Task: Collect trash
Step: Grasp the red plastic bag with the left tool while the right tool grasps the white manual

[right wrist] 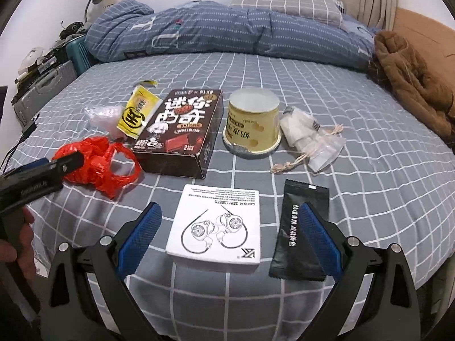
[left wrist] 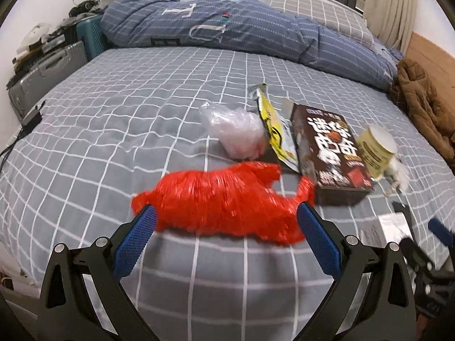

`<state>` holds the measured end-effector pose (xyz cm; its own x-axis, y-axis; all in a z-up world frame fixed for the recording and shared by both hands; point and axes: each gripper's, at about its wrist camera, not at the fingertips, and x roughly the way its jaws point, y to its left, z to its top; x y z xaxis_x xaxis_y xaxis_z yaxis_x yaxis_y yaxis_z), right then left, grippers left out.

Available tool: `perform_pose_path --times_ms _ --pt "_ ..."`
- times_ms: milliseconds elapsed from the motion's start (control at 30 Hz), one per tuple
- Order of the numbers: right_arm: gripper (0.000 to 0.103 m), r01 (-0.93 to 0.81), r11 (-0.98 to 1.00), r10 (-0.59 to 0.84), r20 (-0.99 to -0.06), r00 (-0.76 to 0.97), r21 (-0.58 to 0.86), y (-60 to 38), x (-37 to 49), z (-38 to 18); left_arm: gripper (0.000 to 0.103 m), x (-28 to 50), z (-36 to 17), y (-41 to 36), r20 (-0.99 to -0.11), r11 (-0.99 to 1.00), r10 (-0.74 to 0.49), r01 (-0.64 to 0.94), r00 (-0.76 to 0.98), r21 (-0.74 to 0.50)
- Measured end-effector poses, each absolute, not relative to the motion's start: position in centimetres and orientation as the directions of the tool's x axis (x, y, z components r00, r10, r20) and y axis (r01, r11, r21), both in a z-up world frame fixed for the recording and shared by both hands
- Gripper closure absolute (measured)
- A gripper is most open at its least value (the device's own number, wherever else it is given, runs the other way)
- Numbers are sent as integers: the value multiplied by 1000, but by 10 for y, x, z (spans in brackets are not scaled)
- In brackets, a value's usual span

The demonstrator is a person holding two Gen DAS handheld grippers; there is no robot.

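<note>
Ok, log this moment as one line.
left gripper: open, at red bag | right gripper: open, over white box | bed: brown box, cup, black packet uncollected

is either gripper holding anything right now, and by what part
Nothing is held. The left gripper is open, its fingers either side of the crumpled red plastic bag. The right gripper is open over the white earphone box.

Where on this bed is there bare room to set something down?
Bare sheet runs between the trash and the rolled blue duvet, and right of the drawstring pouch toward the brown coat. It's crowded from the red bag through the brown box and paper cup, and near the white earphone box and black sachet.
</note>
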<state>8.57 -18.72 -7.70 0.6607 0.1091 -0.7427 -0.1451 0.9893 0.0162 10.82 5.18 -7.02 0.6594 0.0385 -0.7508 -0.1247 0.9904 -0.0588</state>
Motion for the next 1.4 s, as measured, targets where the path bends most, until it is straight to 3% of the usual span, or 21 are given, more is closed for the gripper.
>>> perform_pose_path --times_ms 400,667,833,1400 --pt "10 -167 986 127 -758 640 24 -177 102 -101 8 150 -101 60 -763 989 94 -146 640 0" --pt "19 -159 987 115 -771 626 17 -175 106 -115 29 166 -113 60 -789 992 103 -123 606 36" --pt "33 -161 987 111 -794 597 17 -173 110 -127 40 166 -119 56 -792 992 118 -109 599 65" --pt "34 -149 989 107 -773 626 16 -178 100 -106 47 158 -94 62 -788 995 76 -98 610 21"
